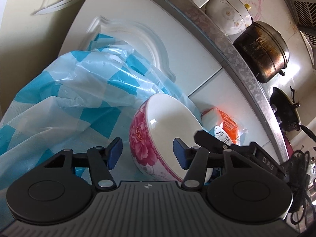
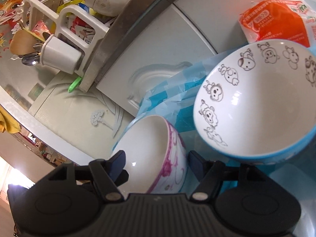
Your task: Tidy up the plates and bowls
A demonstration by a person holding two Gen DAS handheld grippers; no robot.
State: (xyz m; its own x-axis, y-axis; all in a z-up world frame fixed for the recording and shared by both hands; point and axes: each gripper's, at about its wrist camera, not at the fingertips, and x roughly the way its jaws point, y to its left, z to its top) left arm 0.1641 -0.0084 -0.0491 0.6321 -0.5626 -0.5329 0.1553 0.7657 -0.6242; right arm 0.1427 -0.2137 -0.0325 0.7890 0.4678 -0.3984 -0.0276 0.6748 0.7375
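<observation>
A white bowl with pink flowers [image 1: 142, 138] sits low in the left wrist view. My left gripper [image 1: 148, 153] straddles its near wall, one pad outside and one inside, neither pressing; it is open. One finger [image 1: 209, 140] of the right gripper reaches in from the right. In the right wrist view the pink bowl [image 2: 150, 158] lies between the fingers of my right gripper [image 2: 157, 165], which is open and straddles its other wall. A blue bowl with cartoon animals inside [image 2: 256, 108] stands close on the right, just visible as the blue bowl [image 1: 221, 135].
A blue-checked plastic bag [image 1: 69, 98] lies behind the bowls against a white cabinet door [image 1: 138, 29]. An orange packet [image 2: 276, 23] sits beyond the blue bowl. A dark pot [image 1: 262, 51], a wok [image 1: 284, 108] and a utensil holder [image 2: 61, 55] line the counter.
</observation>
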